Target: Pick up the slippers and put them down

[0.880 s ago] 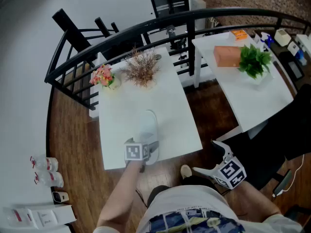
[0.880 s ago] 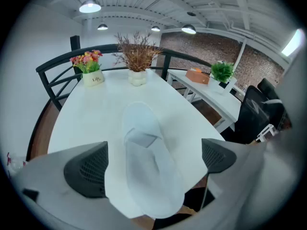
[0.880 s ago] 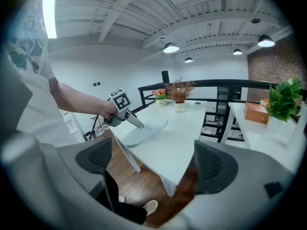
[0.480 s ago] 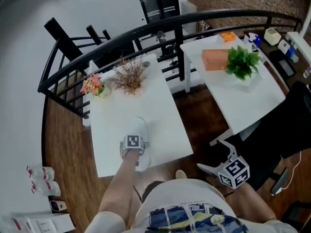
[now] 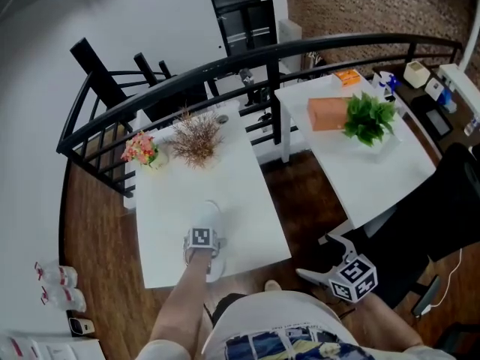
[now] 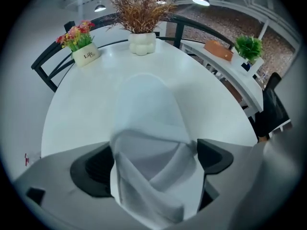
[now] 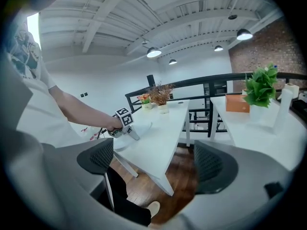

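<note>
1. In the head view the slipper (image 5: 213,217) is white on the white left table (image 5: 251,193), so its outline is hard to pick out. Its near end is covered by the marker cube of the left gripper (image 5: 201,246) and the hand behind it.
2. In the left gripper view the slipper (image 6: 149,128) lies lengthwise between the jaws with its toe pointing to the far side. Its near end is cut off by the body of the left gripper (image 6: 153,163).
3. The left claw is clenched on the near part of the slipper, with a dark pad (image 6: 93,164) against each side. I cannot tell whether the slipper is lifted or rests on the table.
4. The right gripper (image 5: 316,256) is low on the right, over the wooden floor between the two tables. Its claw is released wide with nothing in it, and its own view shows only floor and table edge between the jaws of the right gripper (image 7: 158,166).
5. At the far end of the left table a white pot (image 6: 142,43) holds dry brown twigs. To its left a smaller pot (image 6: 86,54) holds pink and red flowers.
6. On the right table (image 5: 401,167) a green plant (image 5: 367,117) hides most of its pot. An orange box (image 5: 327,113) sits just to its left.
</note>
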